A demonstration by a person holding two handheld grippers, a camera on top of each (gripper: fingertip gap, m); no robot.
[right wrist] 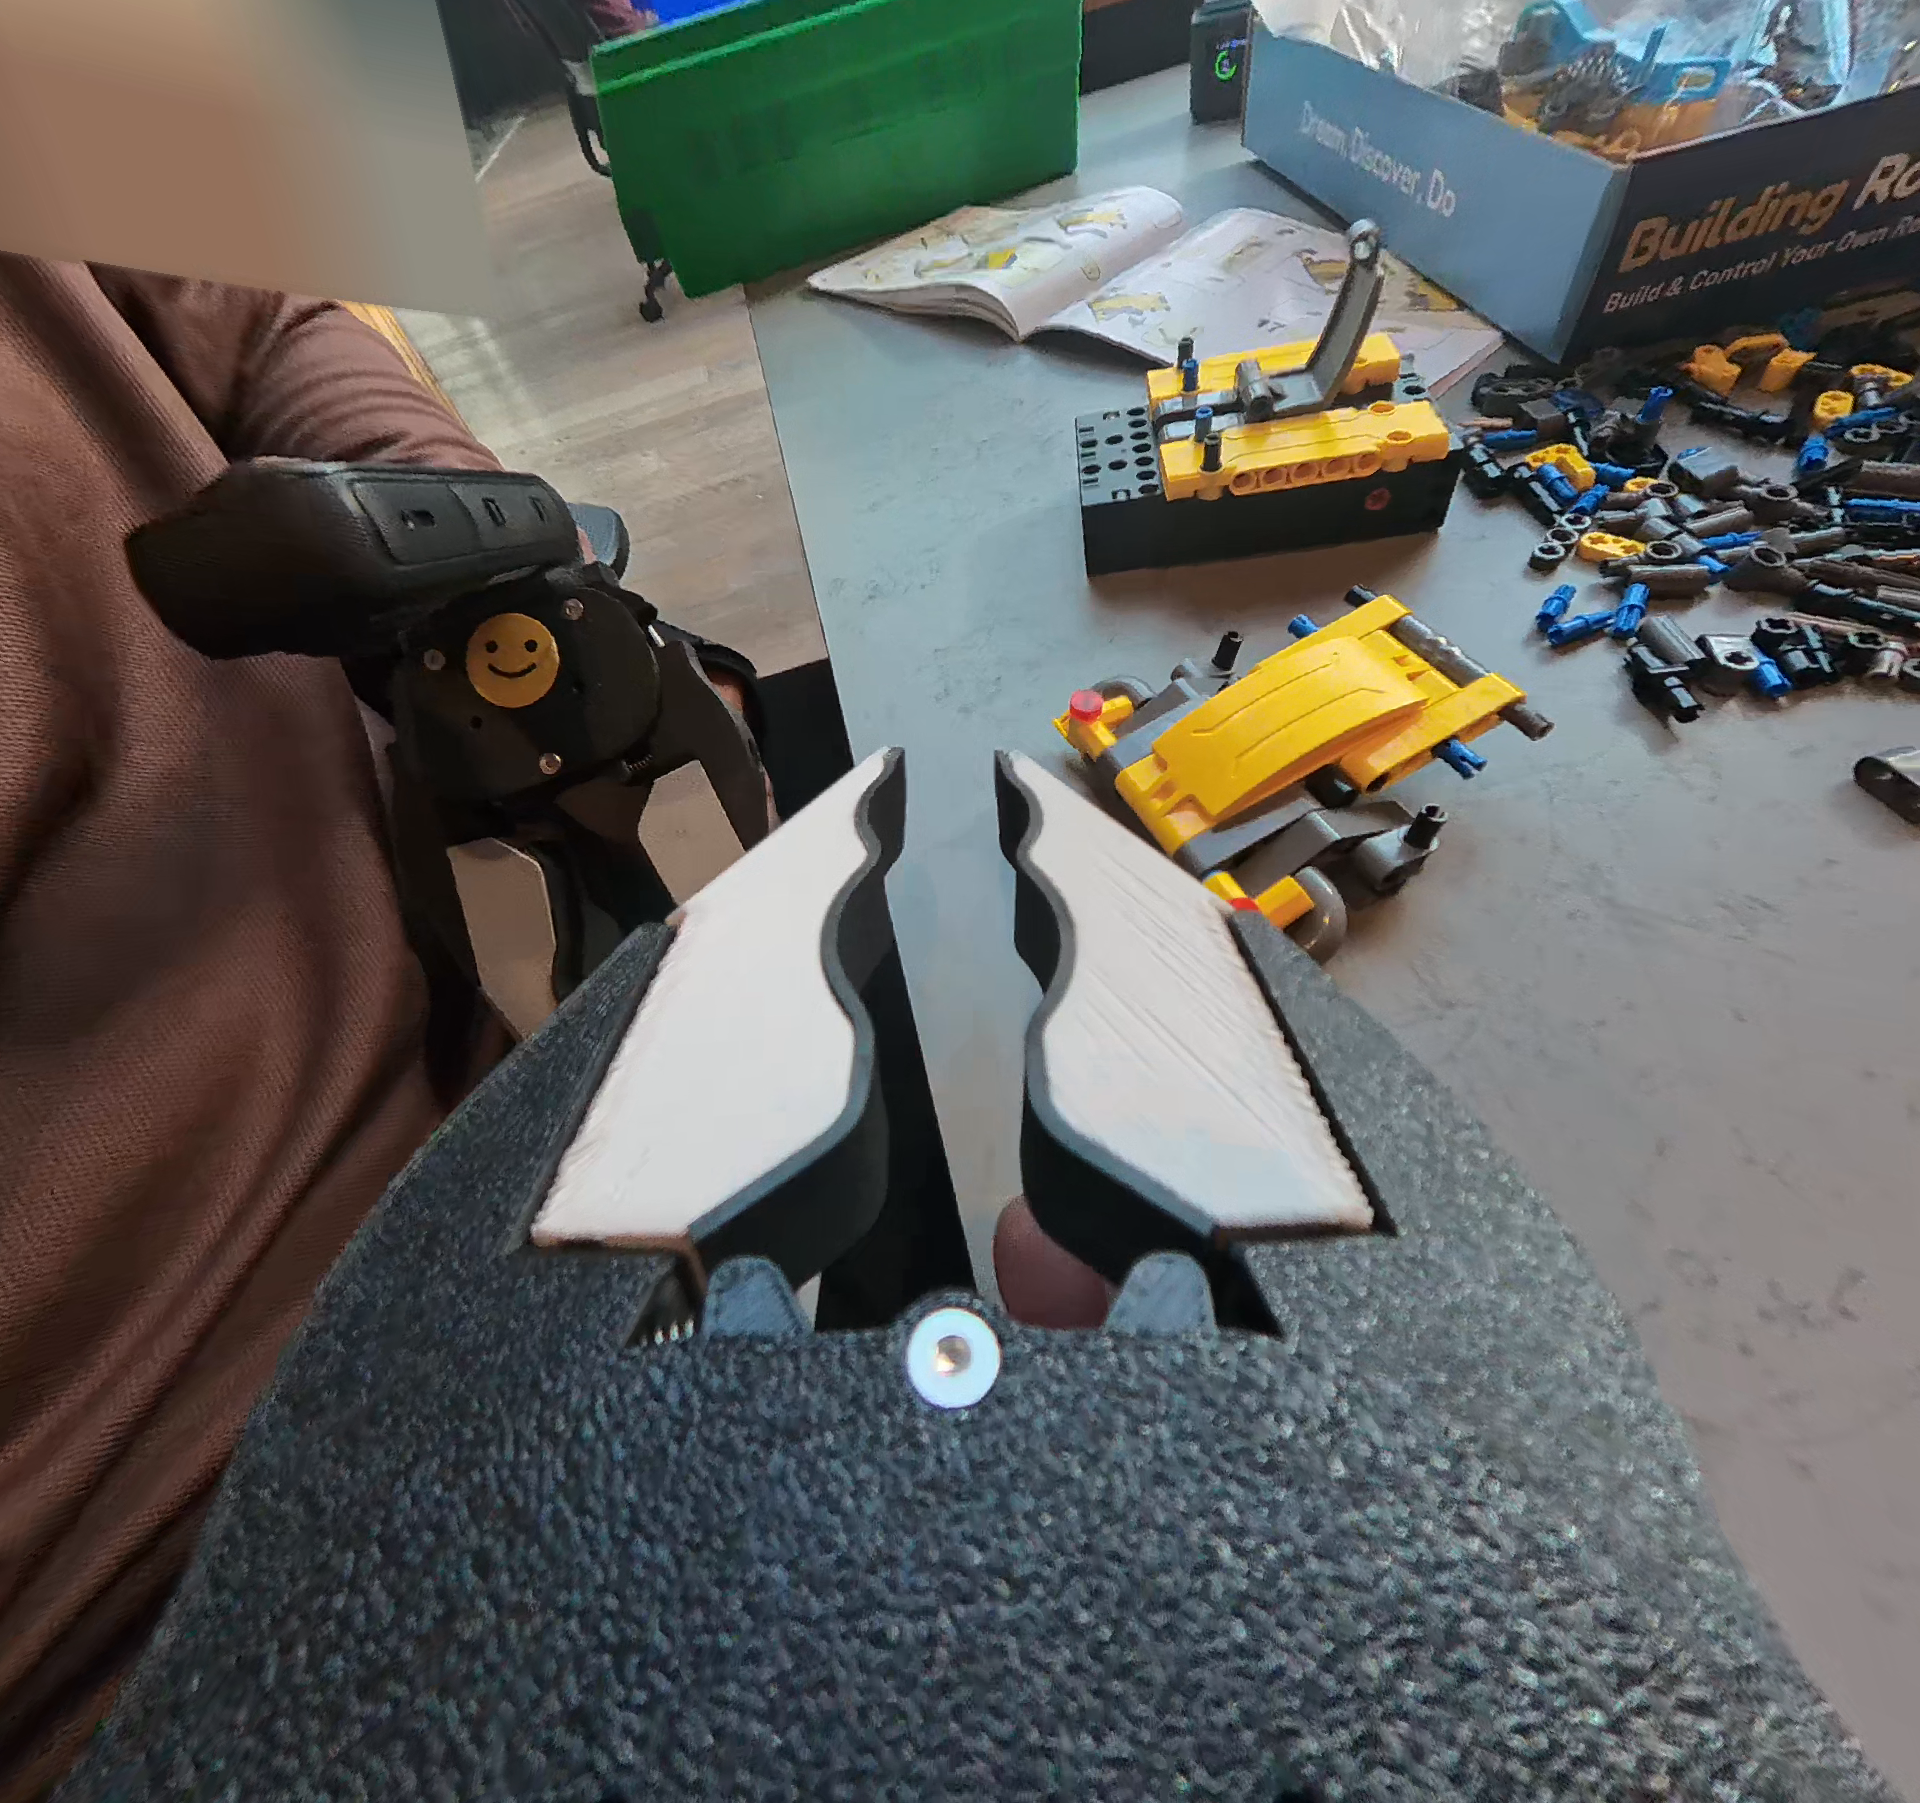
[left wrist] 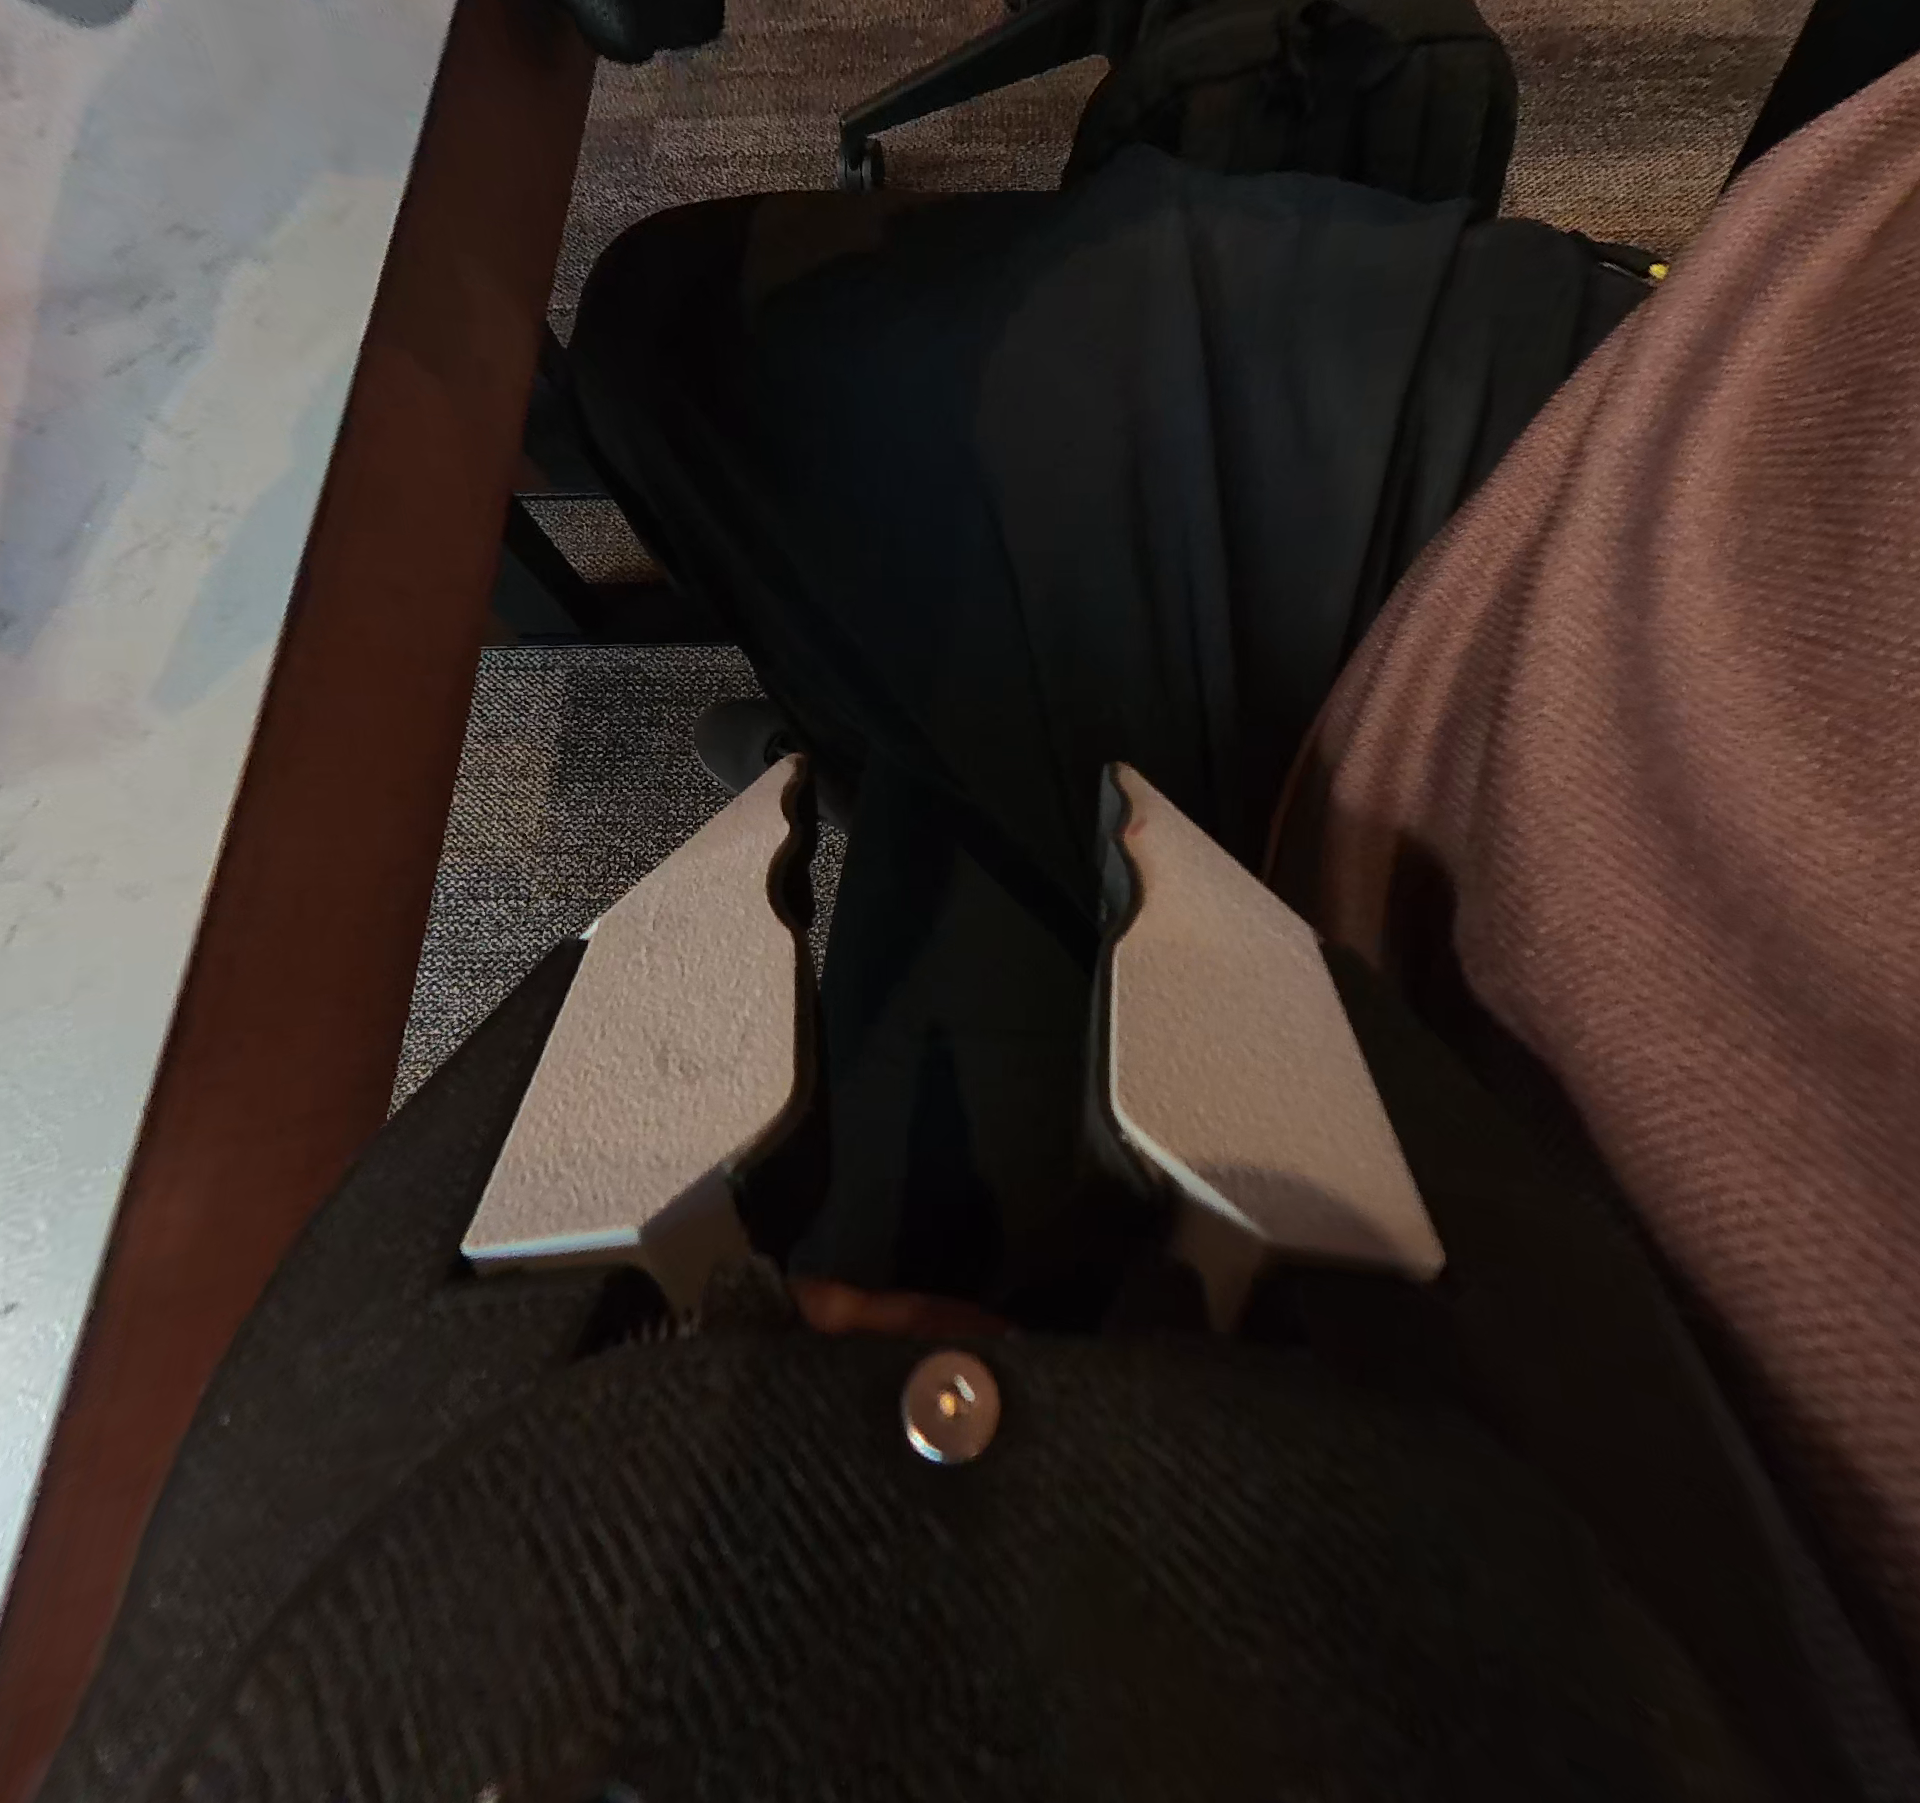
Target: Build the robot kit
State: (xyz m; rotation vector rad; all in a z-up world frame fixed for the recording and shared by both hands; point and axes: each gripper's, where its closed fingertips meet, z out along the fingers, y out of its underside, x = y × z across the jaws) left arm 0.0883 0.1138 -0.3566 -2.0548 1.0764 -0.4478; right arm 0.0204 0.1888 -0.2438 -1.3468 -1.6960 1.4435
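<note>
Hidden: blue box (right wrist: 1455, 184) cut off beyond the table (right wrist: 1039, 610) edge; its bagged parts hard to make out.
Left hand-held gripper (left wrist: 956, 787): below the table edge, jaws apart, empty.
Right hand-held gripper (right wrist: 948, 766): above the table, narrowly parted, empty, beside the yellow model (right wrist: 1299, 725).

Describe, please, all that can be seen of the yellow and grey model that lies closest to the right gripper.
The yellow and grey model is a half-built assembly of plastic building pieces. A smooth yellow cover sits over dark grey beams, with blue pins, black pegs and a small red cap at one end. It lies flat and slanted on the grey table, apart from the loose parts. The right gripper, open and empty, hangs just beside it; whether they touch cannot be told.
</note>
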